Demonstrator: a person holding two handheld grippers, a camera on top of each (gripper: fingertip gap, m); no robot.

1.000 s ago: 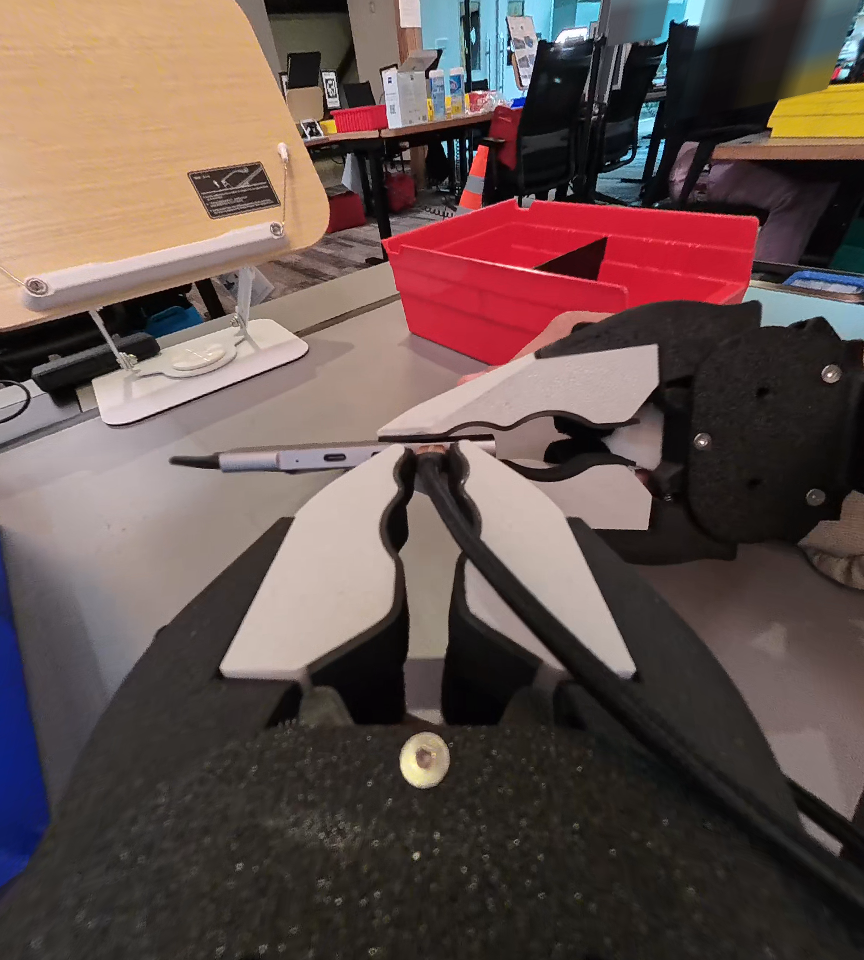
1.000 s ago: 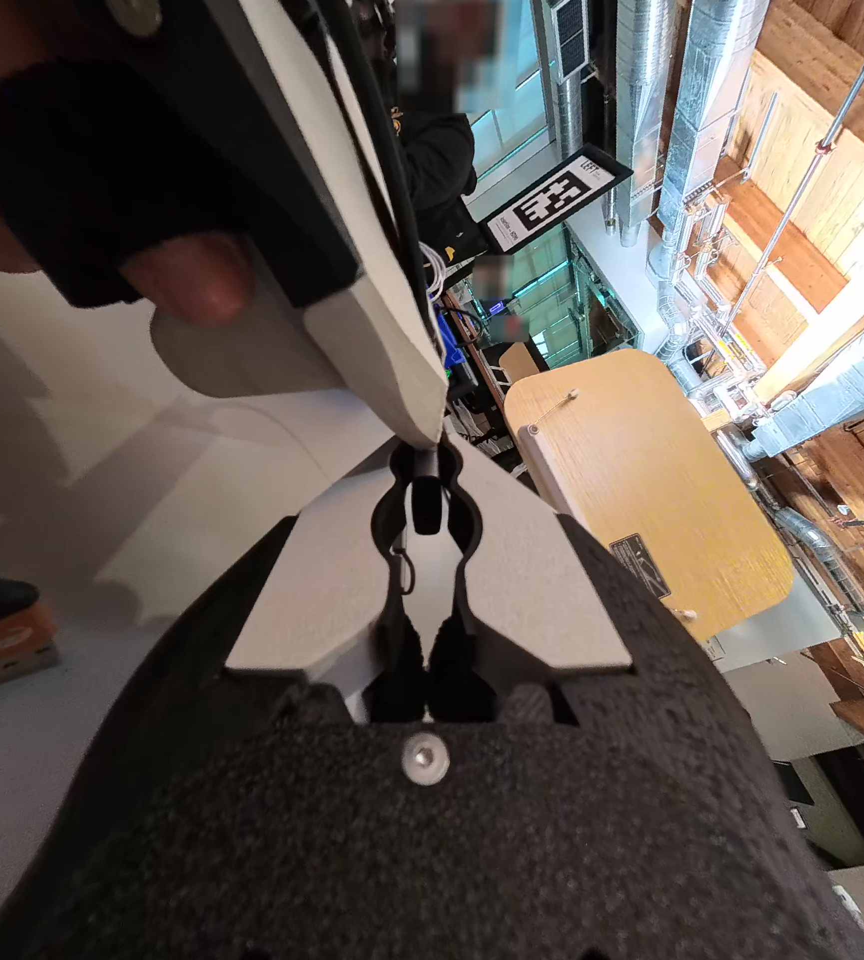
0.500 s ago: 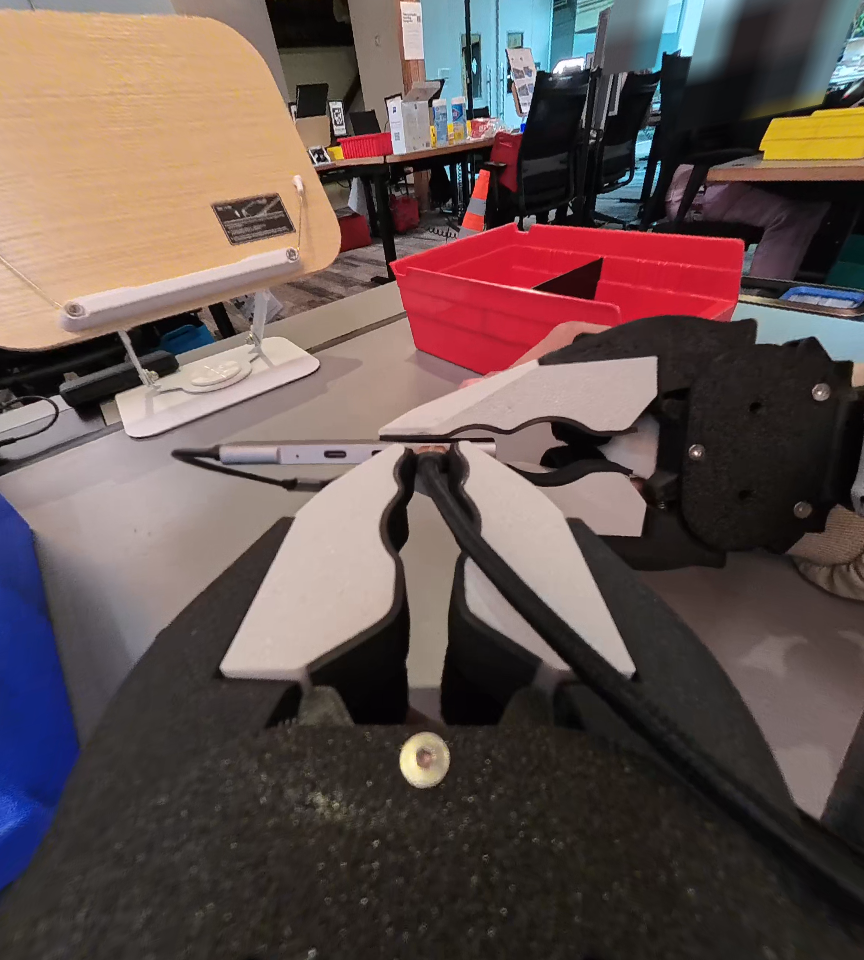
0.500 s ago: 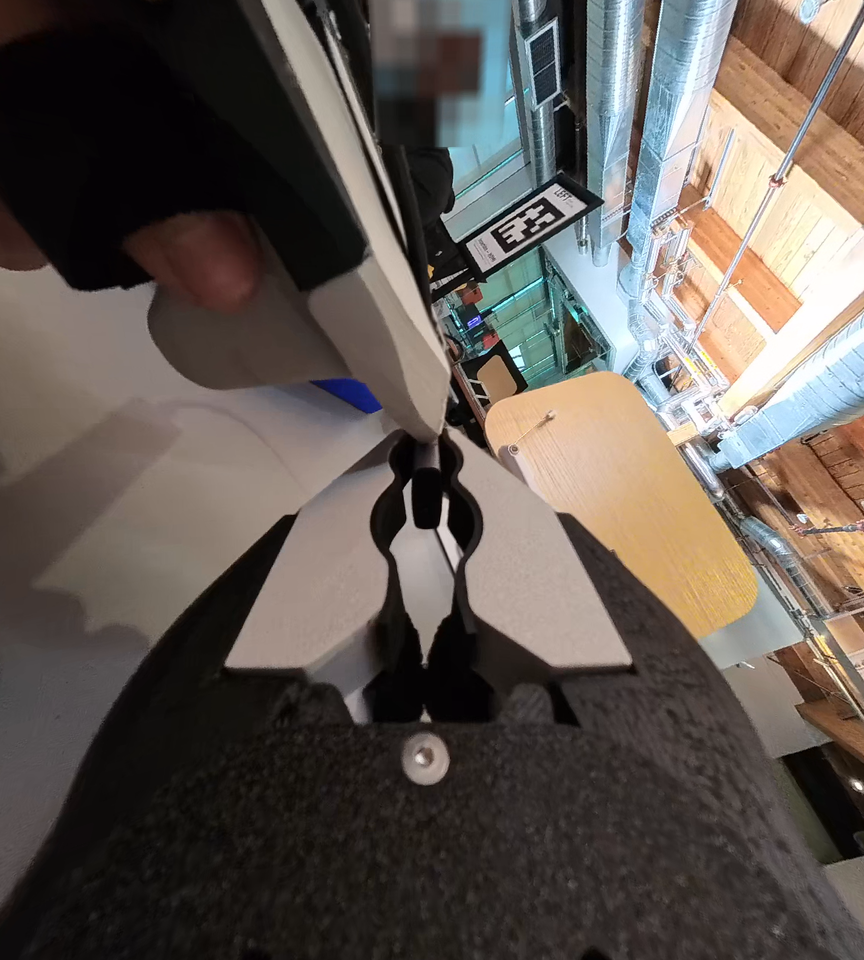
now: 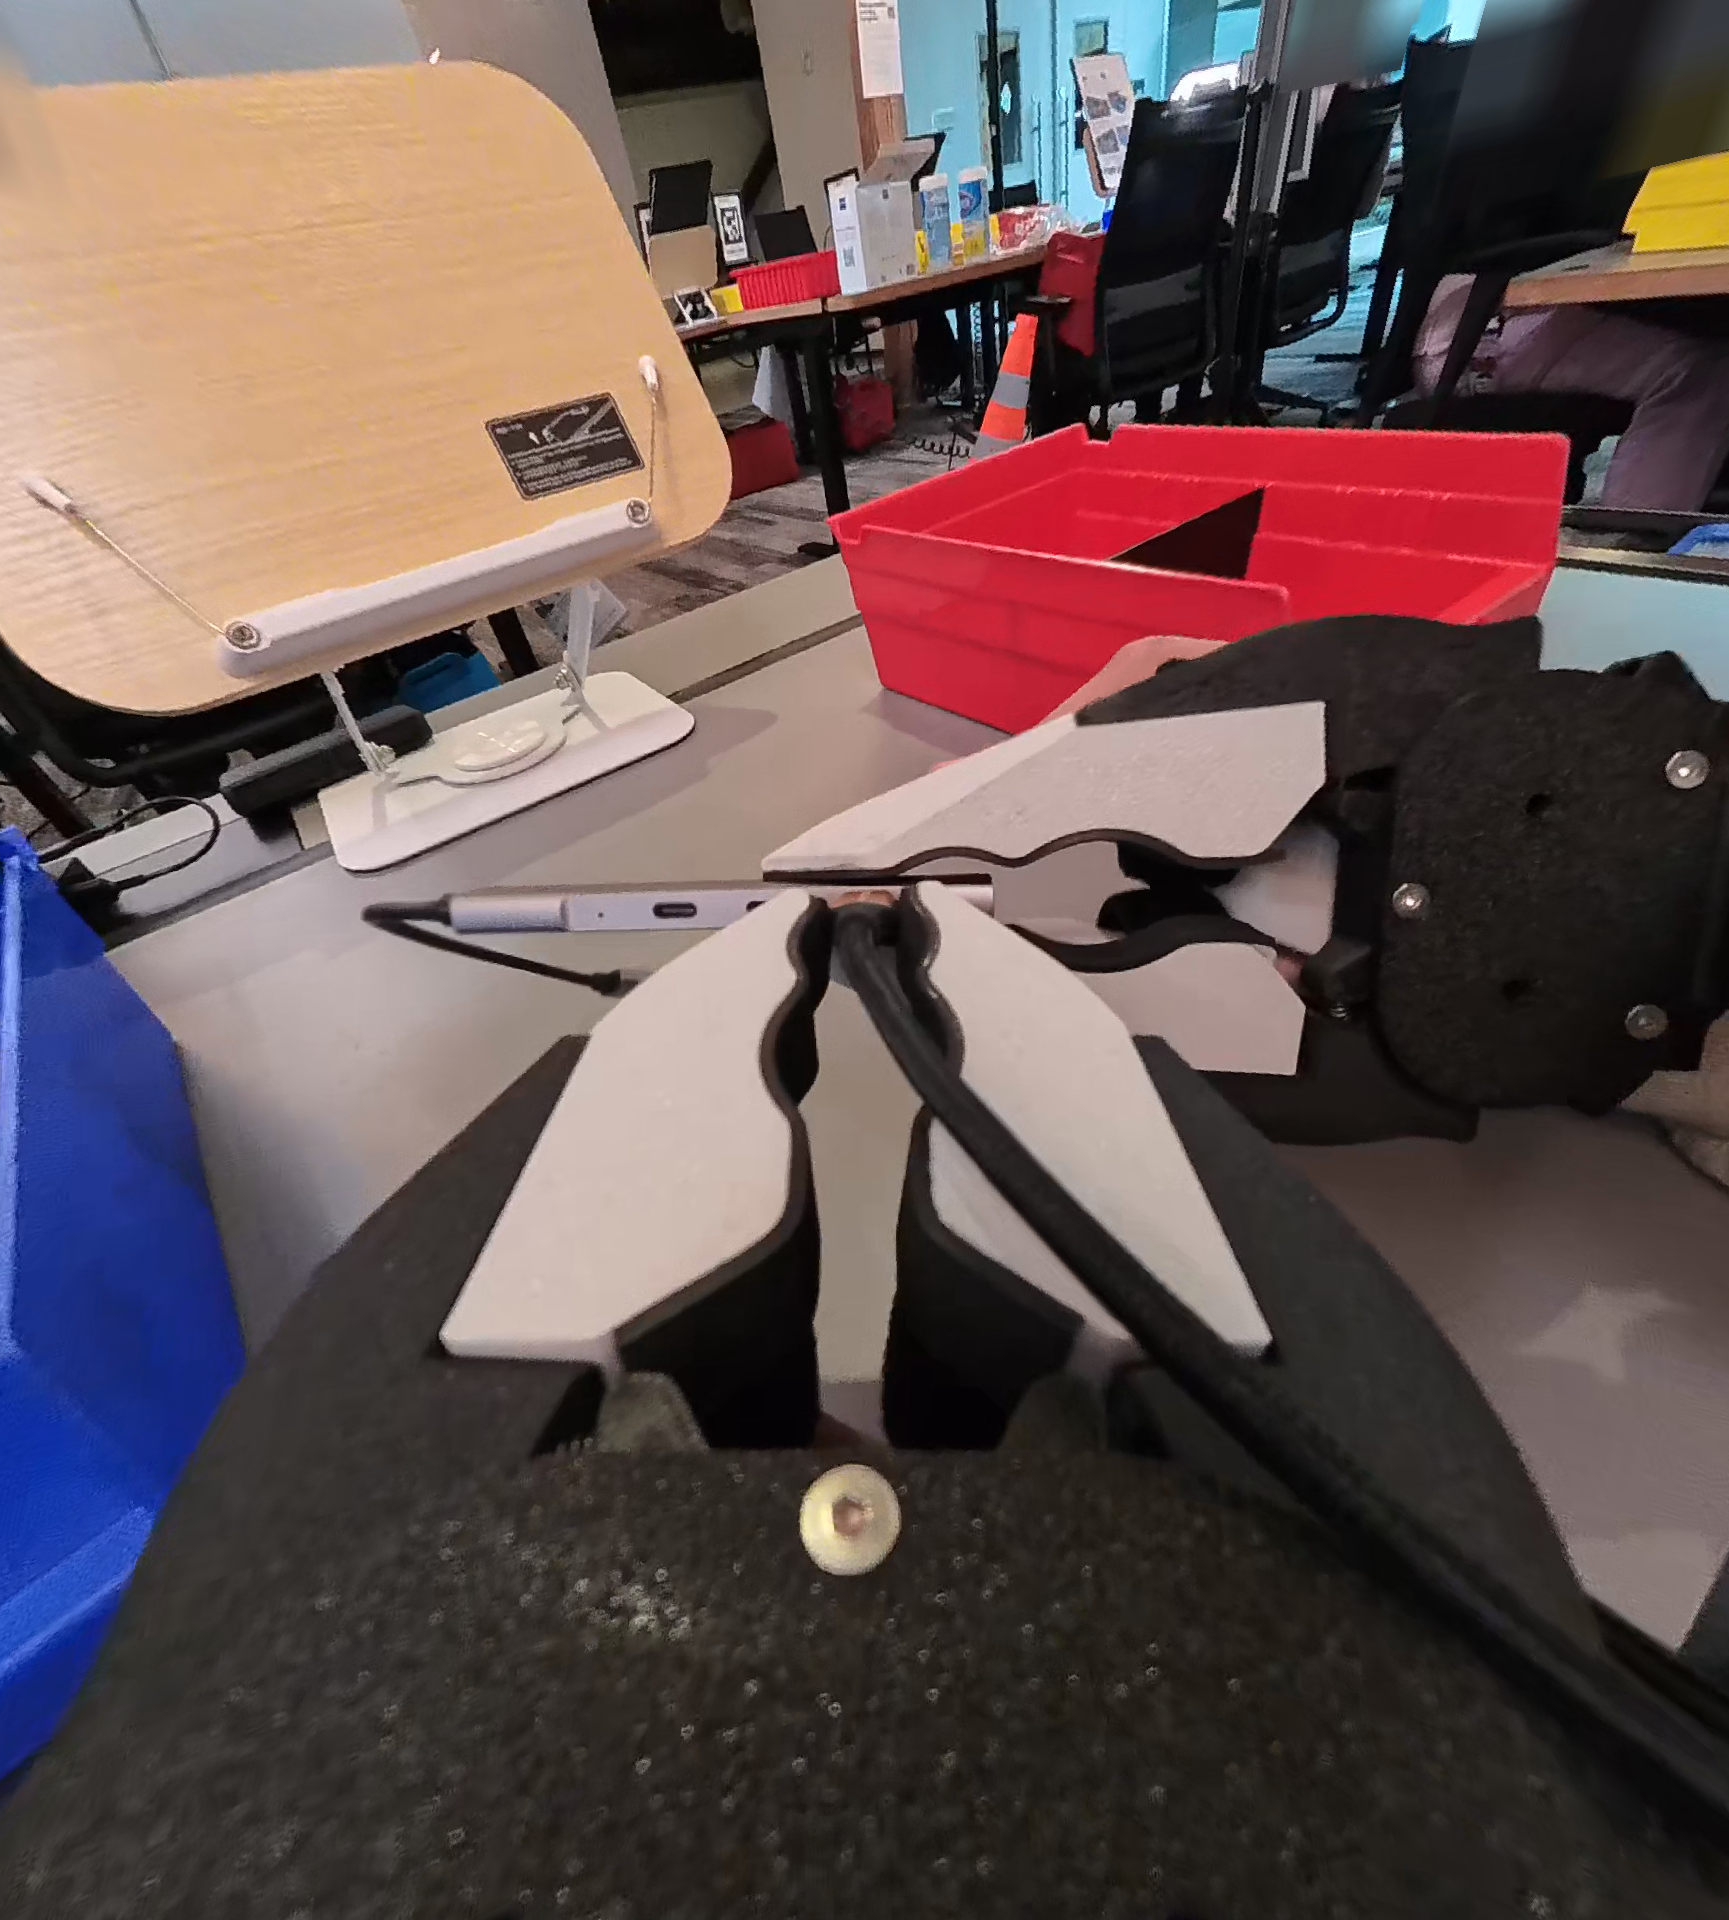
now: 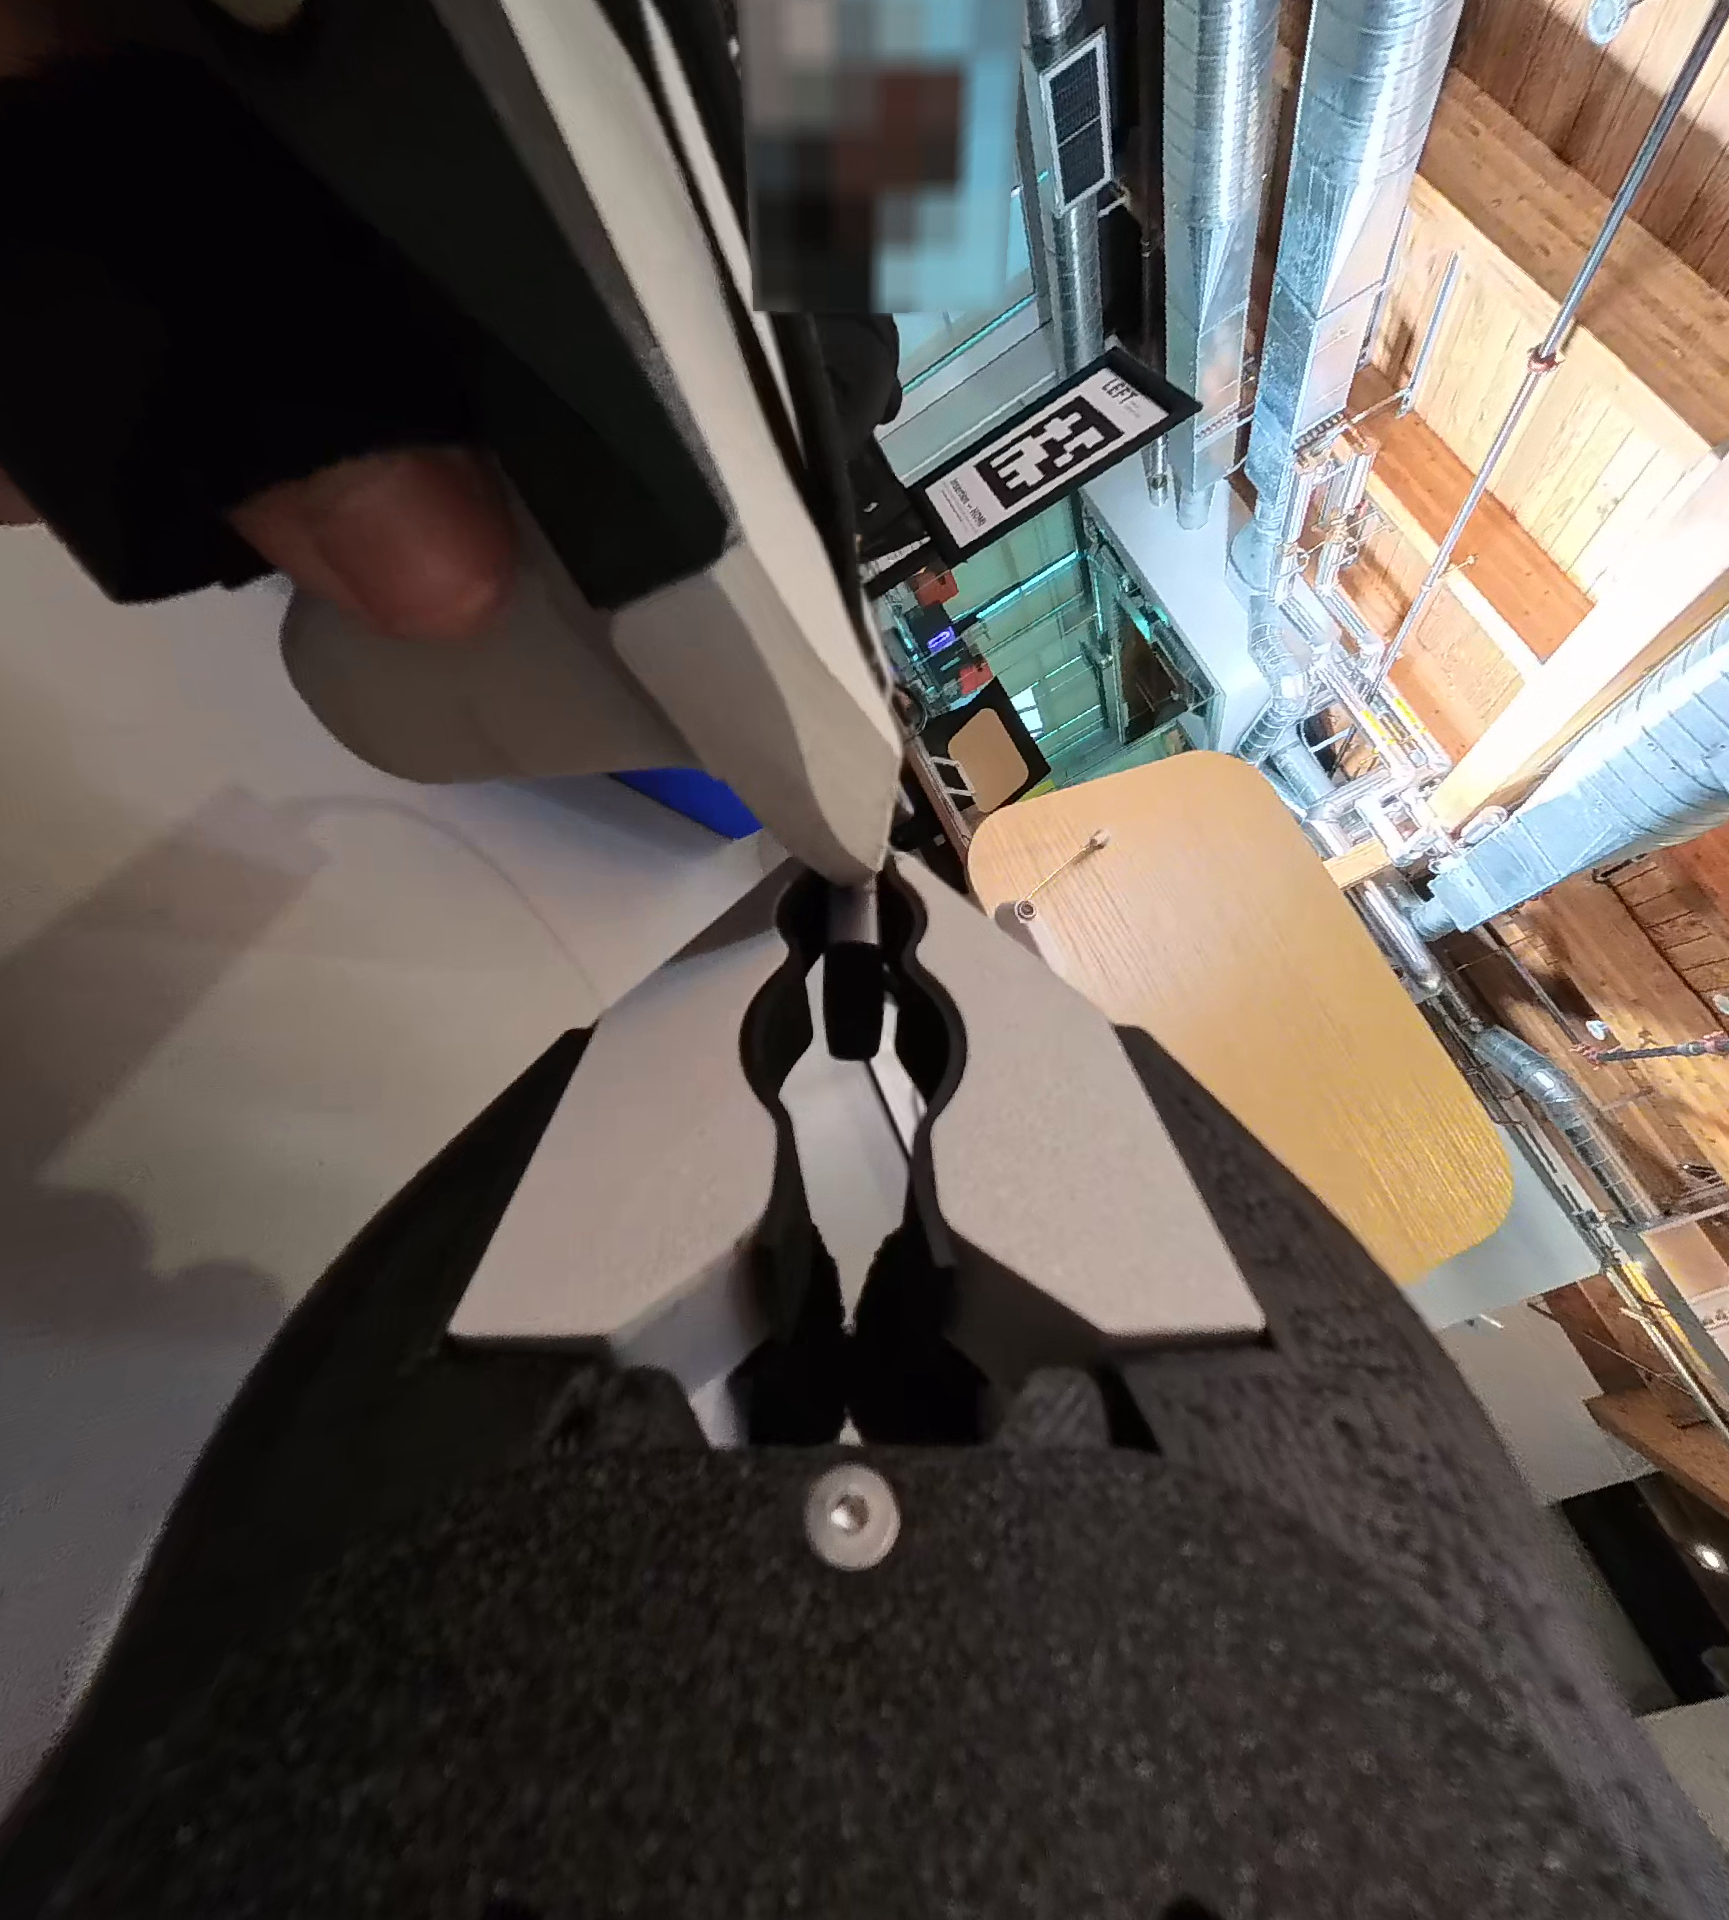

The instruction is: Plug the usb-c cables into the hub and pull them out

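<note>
- Left tool (image 5: pixel 865 920), left wrist view: clamped on the black usb-c cable (image 5: pixel 1068 1184), its plug at the silver hub (image 5: pixel 631 912), which is held above the grey worktop (image 5: pixel 340 1039). Right tool (image 5: pixel 787 871) pinches the hub's end. Red bin (image 5: pixel 1068 623) holds a black divider (image 5: pixel 1203 530); blue bin (image 5: pixel 60 1247) contents unclear.
- Right tool (image 6: pixel 855 914), right wrist view: closed on the hub (image 6: pixel 852 1003), edge-on; left tool (image 6: pixel 865 831) meets it from above.
</note>
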